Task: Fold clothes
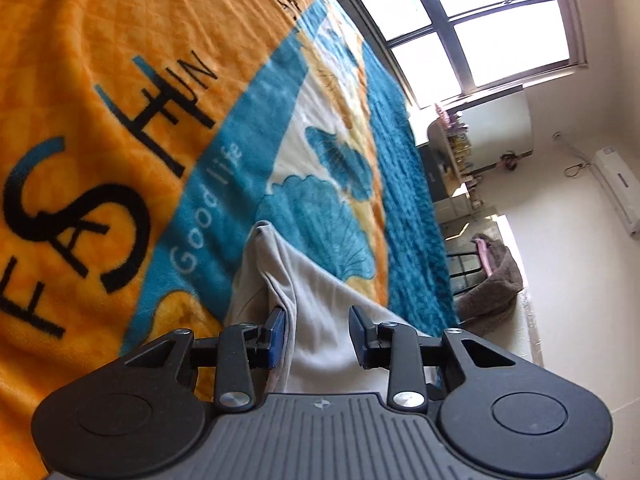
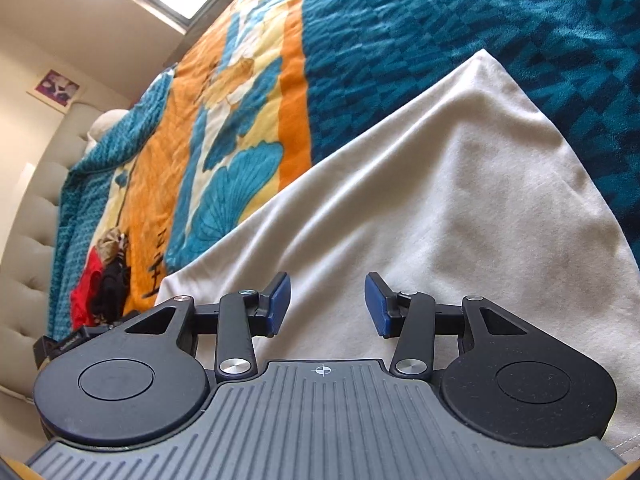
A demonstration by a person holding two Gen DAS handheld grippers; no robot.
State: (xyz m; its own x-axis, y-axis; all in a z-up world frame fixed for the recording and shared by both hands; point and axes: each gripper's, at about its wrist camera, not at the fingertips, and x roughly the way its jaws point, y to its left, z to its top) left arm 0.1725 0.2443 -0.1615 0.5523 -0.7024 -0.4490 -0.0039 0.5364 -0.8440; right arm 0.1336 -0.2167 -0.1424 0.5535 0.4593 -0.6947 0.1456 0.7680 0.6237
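We look along two handheld grippers over a bed covered by a fleece blanket (image 1: 120, 92) in orange and teal, printed with large black letters and the words "Good life". On it lies a pale cream garment (image 2: 420, 200), the piece of clothing to be folded.

In the left wrist view, the left gripper (image 1: 318, 334) points down at a bunched, raised ridge of the cream garment (image 1: 316, 300). Its blue pads (image 1: 277, 332) stand apart with the cloth between them; the cloth lies close against the left pad, but we cannot tell whether the pads press it, so the grip reads as released. Beyond the bed we see a bright window (image 1: 472, 20), a cluttered shelf, a brown heap of fabric (image 1: 494, 276) and a wall air conditioner (image 1: 620, 188).

In the right wrist view, the right gripper (image 2: 327, 304) hovers low over a broad, flat spread of the same garment, whose corner points away towards the teal part of the blanket (image 2: 440, 40). Its jaws are released, with only the cloth's surface beneath the gap. To the left, a small pile of red and black clothes (image 2: 100, 284) sits on the blanket near a padded headboard (image 2: 32, 220).
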